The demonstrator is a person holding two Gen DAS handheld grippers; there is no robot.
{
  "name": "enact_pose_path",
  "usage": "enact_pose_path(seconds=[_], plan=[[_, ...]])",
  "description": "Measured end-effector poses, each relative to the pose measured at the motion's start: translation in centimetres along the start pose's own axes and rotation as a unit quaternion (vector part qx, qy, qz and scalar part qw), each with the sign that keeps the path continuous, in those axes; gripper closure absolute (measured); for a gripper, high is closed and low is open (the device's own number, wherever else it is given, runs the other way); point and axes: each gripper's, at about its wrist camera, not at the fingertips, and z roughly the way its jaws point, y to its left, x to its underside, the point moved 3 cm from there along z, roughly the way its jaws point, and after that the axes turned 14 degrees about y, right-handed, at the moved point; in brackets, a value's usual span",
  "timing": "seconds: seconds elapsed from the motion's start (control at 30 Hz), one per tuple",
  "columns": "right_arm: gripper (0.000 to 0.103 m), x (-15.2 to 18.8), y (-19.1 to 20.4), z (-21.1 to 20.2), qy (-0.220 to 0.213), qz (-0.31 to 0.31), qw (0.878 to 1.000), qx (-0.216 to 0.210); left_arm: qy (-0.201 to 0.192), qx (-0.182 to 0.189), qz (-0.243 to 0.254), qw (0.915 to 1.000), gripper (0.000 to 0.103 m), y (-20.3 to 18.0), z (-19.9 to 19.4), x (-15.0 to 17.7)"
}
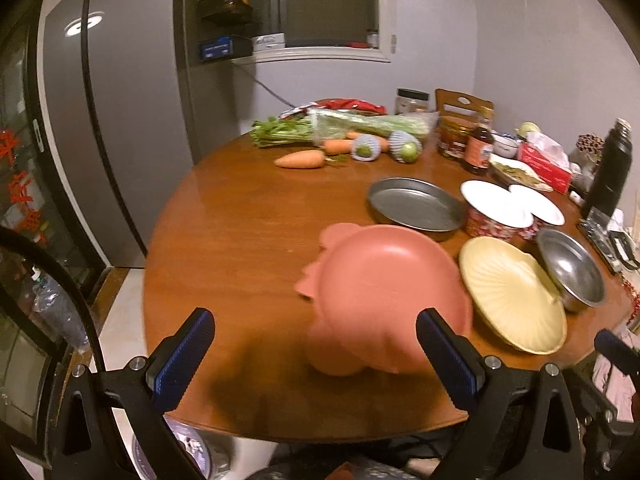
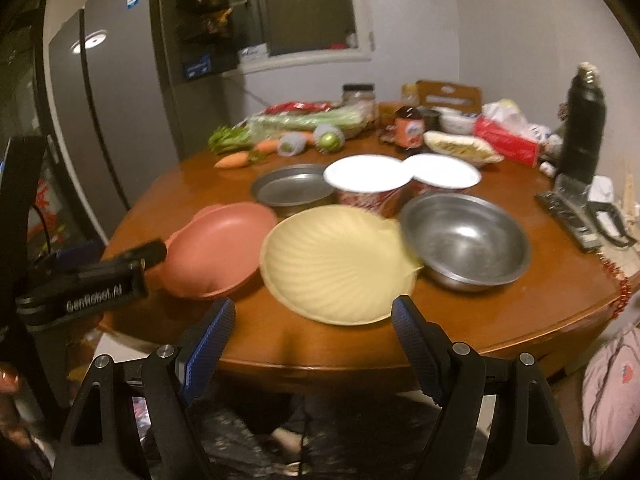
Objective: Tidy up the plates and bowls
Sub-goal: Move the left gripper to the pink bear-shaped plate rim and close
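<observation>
- left wrist view: the left tongs (image 1: 316,354) hang spread wide and empty over the near edge of the round wooden surface (image 1: 240,240), with the pink plate (image 1: 384,284) just ahead, its near rim partly behind the right-hand finger.
- right wrist view: the right tongs (image 2: 312,334) are likewise spread apart and hold nothing, lined up on the yellow shell-ribbed plate (image 2: 336,264), whose near rim lies just beyond the fingertips.
- each tool faces its own plate, probably so both rims can be pinched from the near side.
- the pink plate sits left of the yellow one, rims touching or nearly so; i cannot tell which. it looks tilted up toward the far side, though blur makes this uncertain.
- the yellow plate's ribs fan out from a point at its right, beside the steel bowl (image 2: 464,236); its long axis runs roughly left to right.
- behind them sit a flat steel pan (image 2: 292,188) and two patterned bowls (image 2: 368,184) with white insides, all upright and mouth-up.
- nothing looks stacked yet, so sorting appears barely begun.
- carrots (image 1: 300,159) and greens (image 1: 280,130) lie well apart at the far side.
</observation>
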Motion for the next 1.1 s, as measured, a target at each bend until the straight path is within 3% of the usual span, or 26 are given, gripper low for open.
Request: enact_pose_path(seconds=[0.23, 0.4, 0.73, 0.8, 1.1], plan=[[0.021, -0.7, 3.2, 2.7, 0.048, -0.021, 0.998, -0.041, 0.019, 0.002, -0.014, 0.9997, 0.002, 2.8, 1.7, -1.1], [0.021, -1.4, 4.6, 4.5, 0.068, -0.032, 0.995, -0.061, 0.044, 0.028, -0.018, 0.9985, 0.002, 2.9, 3.2, -0.5], [0.022, -2.4, 5.2, 7.3, 0.098, -0.037, 0.991, -0.083, 0.08, 0.029, -0.006, 0.9963, 0.004, 1.5, 6.0, -1.1], [0.024, -2.4, 5.5, 7.6, 0.098, -0.044, 0.991, -0.084, 0.085, 0.031, -0.004, 0.9959, 0.016, 1.4, 6.4, -1.2], [0.045, -2.9, 6.4, 8.5, 0.09, -0.066, 0.99, -0.081, 0.102, 0.049, -0.003, 0.9936, 0.05, 1.5, 8.0, -1.6]])
